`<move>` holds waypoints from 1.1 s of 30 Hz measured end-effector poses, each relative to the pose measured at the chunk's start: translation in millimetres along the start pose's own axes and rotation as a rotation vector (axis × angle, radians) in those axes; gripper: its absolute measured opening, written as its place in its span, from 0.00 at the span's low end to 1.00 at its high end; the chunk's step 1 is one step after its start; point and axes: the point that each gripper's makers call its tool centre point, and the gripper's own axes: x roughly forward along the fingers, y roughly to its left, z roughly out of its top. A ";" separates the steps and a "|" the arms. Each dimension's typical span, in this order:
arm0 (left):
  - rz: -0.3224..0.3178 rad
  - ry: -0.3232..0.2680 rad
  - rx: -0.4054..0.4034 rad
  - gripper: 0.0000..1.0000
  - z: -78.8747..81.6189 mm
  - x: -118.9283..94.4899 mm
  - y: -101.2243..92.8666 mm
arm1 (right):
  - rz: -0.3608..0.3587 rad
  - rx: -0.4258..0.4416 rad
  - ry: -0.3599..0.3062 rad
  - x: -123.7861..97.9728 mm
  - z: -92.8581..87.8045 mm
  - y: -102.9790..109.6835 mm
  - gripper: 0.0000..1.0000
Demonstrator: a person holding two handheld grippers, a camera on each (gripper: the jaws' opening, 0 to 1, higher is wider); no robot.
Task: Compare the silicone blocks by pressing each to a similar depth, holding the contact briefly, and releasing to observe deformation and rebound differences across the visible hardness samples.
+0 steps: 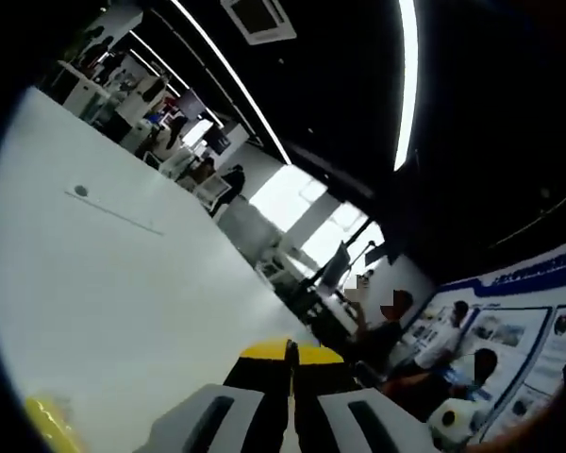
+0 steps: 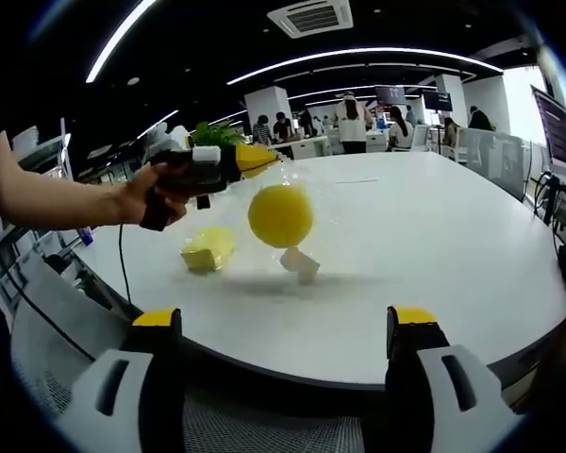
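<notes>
- Left gripper (image 2: 255, 159), jaws together, hovers above the desk (image 2: 434, 255); no block is pressed.
- Right gripper (image 2: 283, 326) is spread wide.
- Next, I judge: lower onto the yellow block (image 2: 208, 250).

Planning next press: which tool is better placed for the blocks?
Left, probably. The left tool hangs over the table near the yellow block and white block, jaws shut. The right tool sits back beyond the table edge, jaws wide open.

The right claw (image 2: 285, 332) gapes wide before the white table (image 2: 434, 255), where the left claw (image 2: 264, 159) hovers above a yellow ball (image 2: 280, 215).
</notes>
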 end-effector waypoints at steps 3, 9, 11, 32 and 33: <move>-0.029 -0.024 0.002 0.00 14.4 -8.5 -16.7 | 0.000 0.000 0.002 -0.2 -0.3 0.3 0.84; -0.074 -0.088 0.008 0.00 43.6 -31.2 -47.6 | 0.006 0.006 0.016 -0.2 -1.9 1.3 0.85; -0.082 -0.099 0.015 0.00 51.3 -38.2 -52.6 | 0.008 0.006 0.029 -0.4 -3.6 1.5 0.85; -0.115 -0.247 0.037 0.00 79.7 -136.8 -123.8 | 0.039 -0.087 0.029 -6.6 8.2 13.3 0.83; -0.115 -0.250 0.034 0.00 78.6 -138.3 -124.6 | 0.041 -0.088 0.030 -6.6 8.2 13.6 0.83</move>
